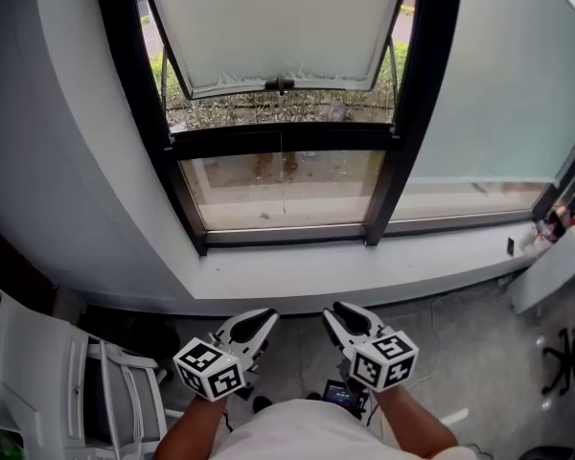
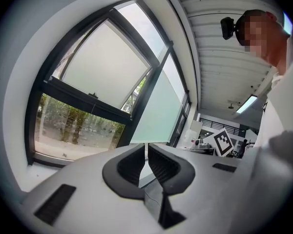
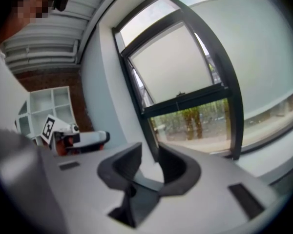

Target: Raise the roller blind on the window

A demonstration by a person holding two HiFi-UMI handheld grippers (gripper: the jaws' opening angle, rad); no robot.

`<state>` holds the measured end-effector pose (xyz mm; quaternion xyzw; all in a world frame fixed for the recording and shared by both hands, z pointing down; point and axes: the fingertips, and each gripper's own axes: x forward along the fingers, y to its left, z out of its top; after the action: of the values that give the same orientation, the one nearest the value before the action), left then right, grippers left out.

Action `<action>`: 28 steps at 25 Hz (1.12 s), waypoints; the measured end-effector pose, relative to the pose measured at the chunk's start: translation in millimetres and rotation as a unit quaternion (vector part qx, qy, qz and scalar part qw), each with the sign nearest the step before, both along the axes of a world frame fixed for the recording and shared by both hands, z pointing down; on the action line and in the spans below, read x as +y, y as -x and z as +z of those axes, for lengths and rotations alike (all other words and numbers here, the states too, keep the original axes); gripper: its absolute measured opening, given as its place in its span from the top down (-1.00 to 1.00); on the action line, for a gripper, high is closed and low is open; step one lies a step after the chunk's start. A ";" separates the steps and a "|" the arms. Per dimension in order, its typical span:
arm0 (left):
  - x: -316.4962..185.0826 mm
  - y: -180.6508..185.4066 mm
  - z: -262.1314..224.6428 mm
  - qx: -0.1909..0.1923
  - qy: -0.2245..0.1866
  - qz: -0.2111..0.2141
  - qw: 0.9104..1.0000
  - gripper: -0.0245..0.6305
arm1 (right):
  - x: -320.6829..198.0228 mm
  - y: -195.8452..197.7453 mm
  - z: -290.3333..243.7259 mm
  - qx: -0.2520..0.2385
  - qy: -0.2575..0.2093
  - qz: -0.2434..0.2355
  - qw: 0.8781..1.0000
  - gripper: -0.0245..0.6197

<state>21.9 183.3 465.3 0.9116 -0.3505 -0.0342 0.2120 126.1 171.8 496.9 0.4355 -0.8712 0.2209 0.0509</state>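
Note:
The pale roller blind (image 1: pixel 503 75) hangs over the right pane, its lower edge close to the sill; it also shows in the left gripper view as the blind (image 2: pixel 161 111) and in the right gripper view as the blind (image 3: pixel 263 57). The middle window (image 1: pixel 280 27) has a frosted sash tilted outward in a black frame. My left gripper (image 1: pixel 265 318) is held low in front of the sill, shut with nothing in it (image 2: pixel 146 147). My right gripper (image 1: pixel 335 310) is beside it, jaws a little apart and empty (image 3: pixel 150 152). Both are well short of the blind. I see no pull cord.
A white sill (image 1: pixel 364 271) runs under the windows. A grey wall (image 1: pixel 67 142) curves at the left. A white chair (image 1: pixel 38 372) stands at lower left, a white desk (image 1: pixel 565 257) and a black office chair (image 1: pixel 565 362) at the right.

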 end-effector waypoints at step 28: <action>-27.8 -35.0 -3.6 -0.027 -0.017 -0.057 0.998 0.81 | -37.1 -46.3 1.3 0.033 -0.027 -0.052 0.998 0.59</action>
<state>56.9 155.5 461.7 0.8941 -0.4070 -0.0280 0.1846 172.4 134.7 498.3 0.3982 -0.8960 0.1801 0.0789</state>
